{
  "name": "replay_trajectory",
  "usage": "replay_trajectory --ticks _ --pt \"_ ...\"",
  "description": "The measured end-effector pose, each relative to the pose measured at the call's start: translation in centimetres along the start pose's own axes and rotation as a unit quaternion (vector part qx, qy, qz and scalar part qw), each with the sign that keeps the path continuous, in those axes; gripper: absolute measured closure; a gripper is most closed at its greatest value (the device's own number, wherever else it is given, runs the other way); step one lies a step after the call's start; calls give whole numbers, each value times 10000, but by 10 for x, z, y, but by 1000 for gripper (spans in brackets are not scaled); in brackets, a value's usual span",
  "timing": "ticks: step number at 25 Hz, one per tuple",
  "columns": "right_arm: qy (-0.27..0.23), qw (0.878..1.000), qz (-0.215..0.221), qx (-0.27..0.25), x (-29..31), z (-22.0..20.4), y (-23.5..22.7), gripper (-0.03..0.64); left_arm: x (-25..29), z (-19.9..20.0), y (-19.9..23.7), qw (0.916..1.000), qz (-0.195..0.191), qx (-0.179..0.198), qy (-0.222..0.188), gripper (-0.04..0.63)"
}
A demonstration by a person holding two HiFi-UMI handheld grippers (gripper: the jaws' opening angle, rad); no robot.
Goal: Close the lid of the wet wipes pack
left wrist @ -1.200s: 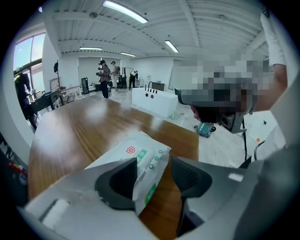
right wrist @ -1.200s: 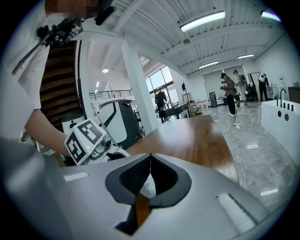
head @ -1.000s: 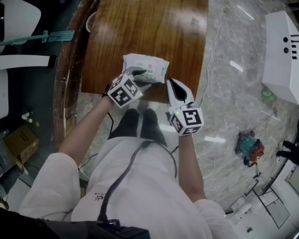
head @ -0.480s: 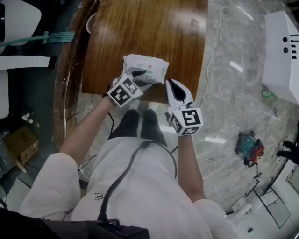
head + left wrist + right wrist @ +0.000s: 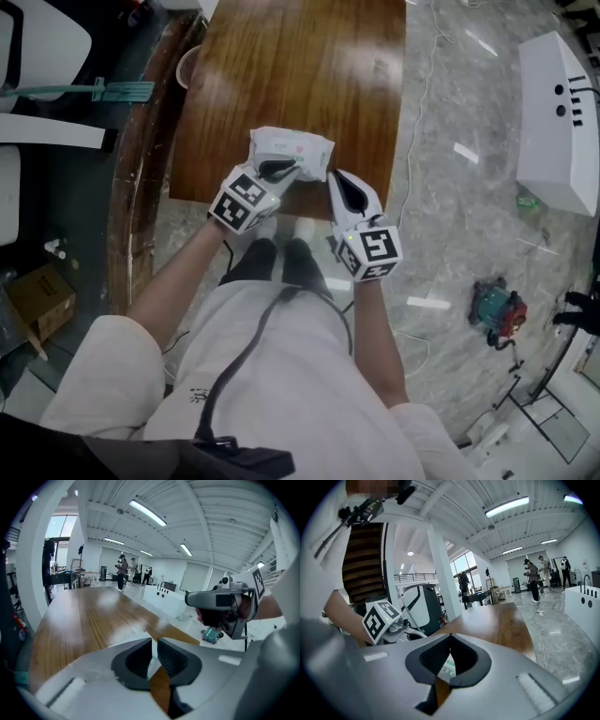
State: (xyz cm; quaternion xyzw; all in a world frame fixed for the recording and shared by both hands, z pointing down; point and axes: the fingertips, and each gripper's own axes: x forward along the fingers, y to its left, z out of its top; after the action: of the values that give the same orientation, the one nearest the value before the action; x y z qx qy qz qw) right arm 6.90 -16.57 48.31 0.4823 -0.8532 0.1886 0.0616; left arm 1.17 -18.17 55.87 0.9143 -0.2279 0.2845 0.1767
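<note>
The white wet wipes pack [image 5: 298, 148] lies on the wooden table [image 5: 281, 66] near its front edge, and its lid looks flat. My left gripper [image 5: 279, 170] hangs over the pack's near edge. Its jaws have just been closing, and only a thin slit [image 5: 153, 641] is left between the pads. I make out nothing pinched there. My right gripper [image 5: 339, 184] hovers just right of the pack at the table's edge, shut with its tips touching [image 5: 450, 635]. A bit of the pack's print [image 5: 448, 666] shows through the hollow behind its pads.
White chairs [image 5: 37, 47] stand left of the table. On the floor to the right are a white cabinet [image 5: 553, 112], a green and red tool [image 5: 494, 307] and loose cables. A cardboard box [image 5: 37, 298] sits lower left. People stand far off in both gripper views.
The left gripper's jaws, spread over the pack before, have closed to a slit, and the gripper has lifted a little. The right gripper rose slightly and stays shut.
</note>
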Motion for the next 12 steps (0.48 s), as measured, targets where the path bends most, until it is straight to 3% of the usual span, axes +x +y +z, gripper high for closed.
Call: replay_trajectory --ticks 4,9,12 --pt "-139 9999 15 -89 -10 17 9 607 -21 20 -3 9992 188 -105 -335 589" --pt "-291 9994 33 -163 -25 33 24 607 -56 47 -7 9940 202 -507 -946 589" --pt "-365 9991 47 -191 -33 42 31 609 -80 66 -9 9903 330 -474 -1266 589"
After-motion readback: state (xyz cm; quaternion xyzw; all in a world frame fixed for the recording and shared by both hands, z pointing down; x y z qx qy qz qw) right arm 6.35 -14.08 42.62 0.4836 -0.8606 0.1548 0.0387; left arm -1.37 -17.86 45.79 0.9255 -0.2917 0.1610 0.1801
